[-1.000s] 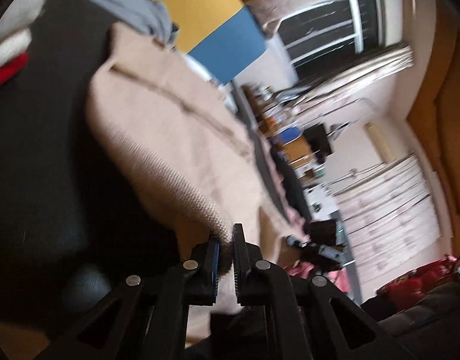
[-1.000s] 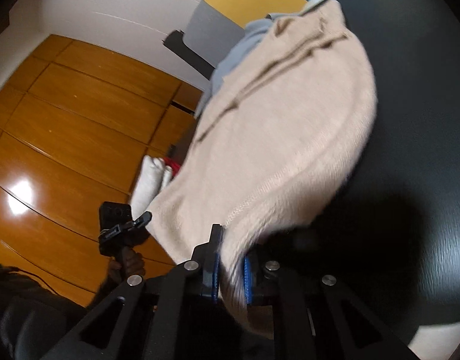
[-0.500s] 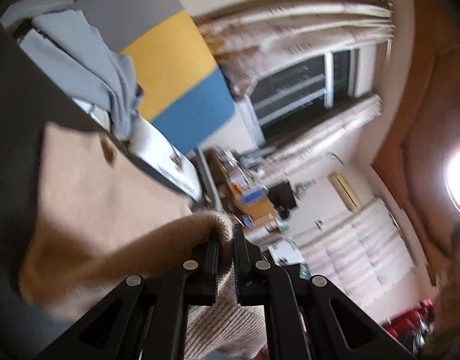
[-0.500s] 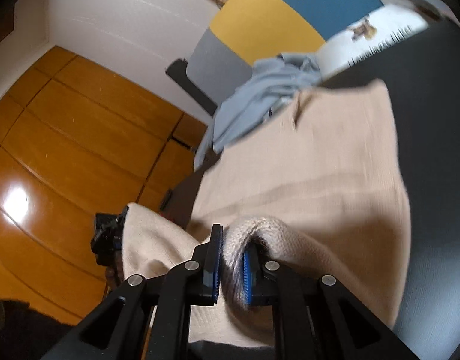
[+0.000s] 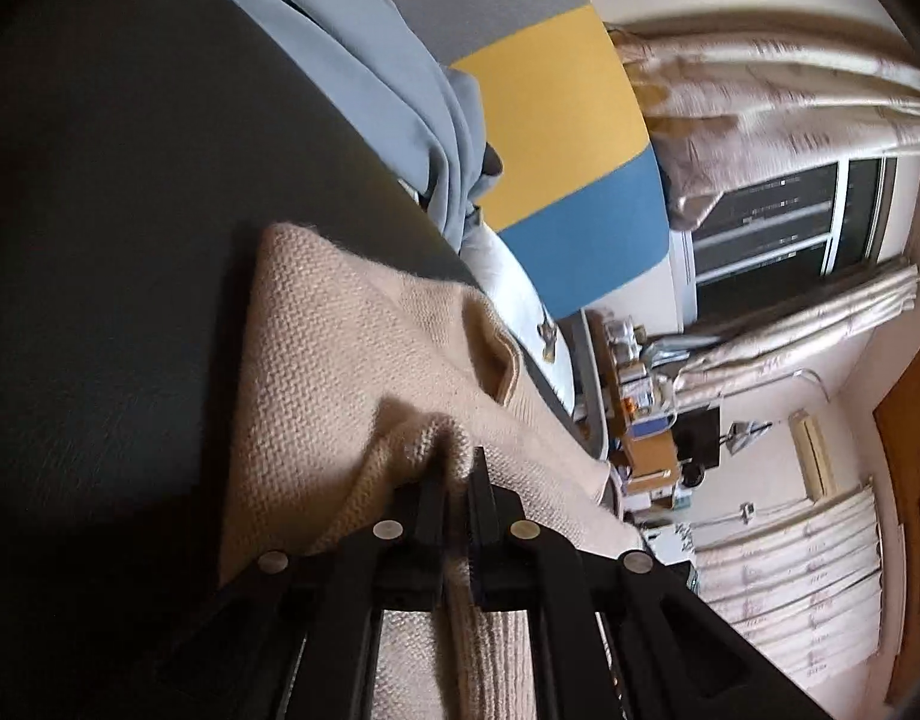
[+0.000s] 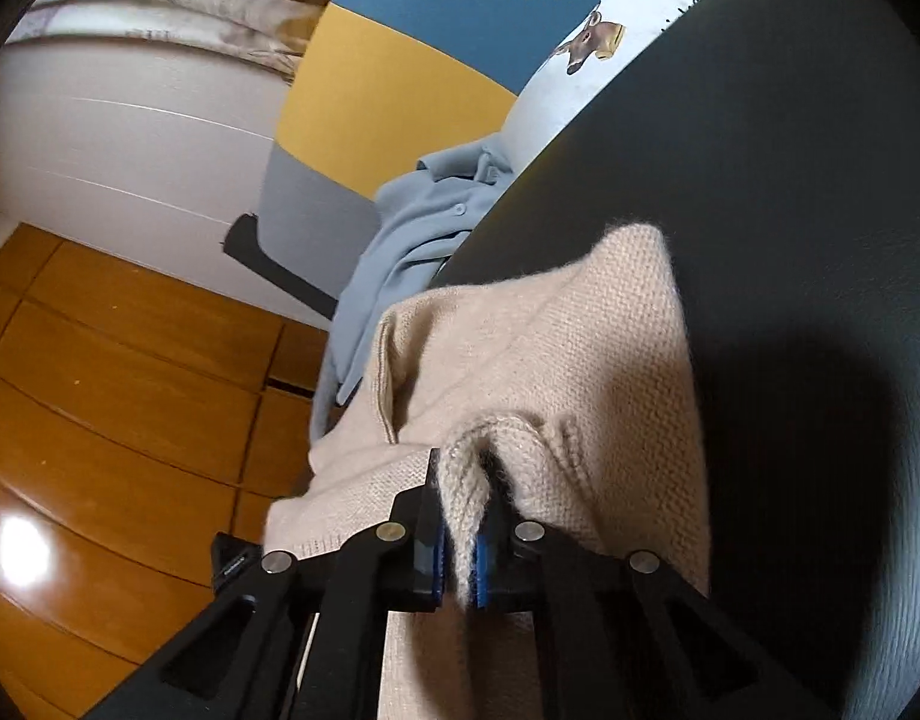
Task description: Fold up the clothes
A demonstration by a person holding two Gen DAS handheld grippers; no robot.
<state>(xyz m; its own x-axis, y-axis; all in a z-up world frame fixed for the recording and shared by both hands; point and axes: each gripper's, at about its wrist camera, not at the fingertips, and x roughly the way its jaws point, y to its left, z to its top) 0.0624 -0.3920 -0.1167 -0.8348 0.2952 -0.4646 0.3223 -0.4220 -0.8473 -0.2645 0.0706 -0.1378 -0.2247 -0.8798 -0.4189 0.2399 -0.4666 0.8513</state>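
Note:
A beige knit sweater (image 5: 339,348) lies on a dark table (image 5: 111,210), doubled over on itself. My left gripper (image 5: 458,468) is shut on a bunched fold of it, low over the cloth. In the right wrist view the sweater (image 6: 550,360) lies on the same table (image 6: 790,150), and my right gripper (image 6: 460,480) is shut on another bunched fold. Both held edges sit over the sweater's lower layer, near its far end.
A light blue shirt (image 5: 375,78) is heaped at the table's far edge, also in the right wrist view (image 6: 411,240). Behind it stands a grey, yellow and blue panel (image 5: 556,138). Wooden floor (image 6: 99,390) lies beyond the table edge.
Both grippers carried the sweater's near edge forward and down over the rest of it. The sweater now lies doubled, and the grippers sit much closer to its far end.

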